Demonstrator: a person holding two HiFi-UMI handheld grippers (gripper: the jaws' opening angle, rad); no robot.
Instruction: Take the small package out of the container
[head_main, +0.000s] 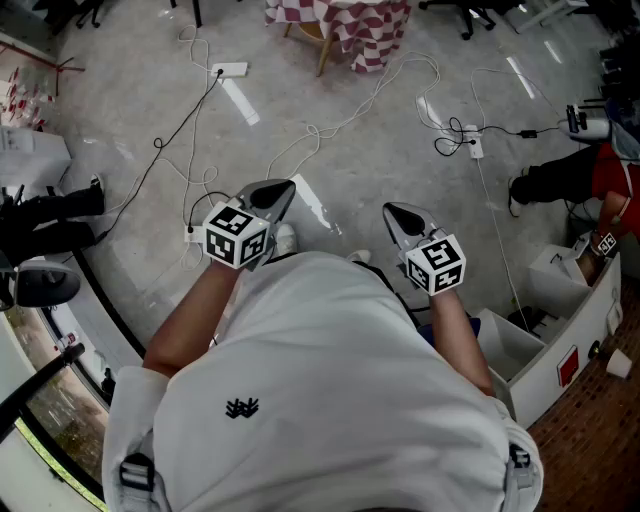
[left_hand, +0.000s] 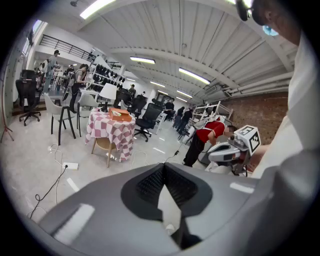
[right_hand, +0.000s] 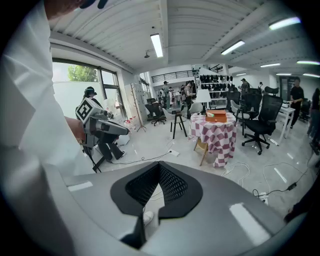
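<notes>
White shirt fabric (head_main: 330, 380) fills the nearest ground, and both tools are held out just in front of it, above the grey floor (head_main: 130, 110). The left tool (left_hand: 164, 169) has its jaws pressed together at the tips with nothing between them. The right tool (right_hand: 159, 166) is closed the same way and is also empty (only floor shows through the wedge behind each pair of tips). The two tools sit side by side, apart, and touch nothing. Just beyond the tips a dark cable (right_hand: 142, 160) trails over the floor, and a white power strip (head_main: 230, 70) lies further out. Well ahead of both tools stands a tabletop under a red-and-white checked cloth (right_hand: 220, 132), with an orange container (right_hand: 216, 116) resting on top. The small package itself cannot be made out at this range. Black office chairs (right_hand: 260, 117) stand past the tabletop, off to the right tool's right.
</notes>
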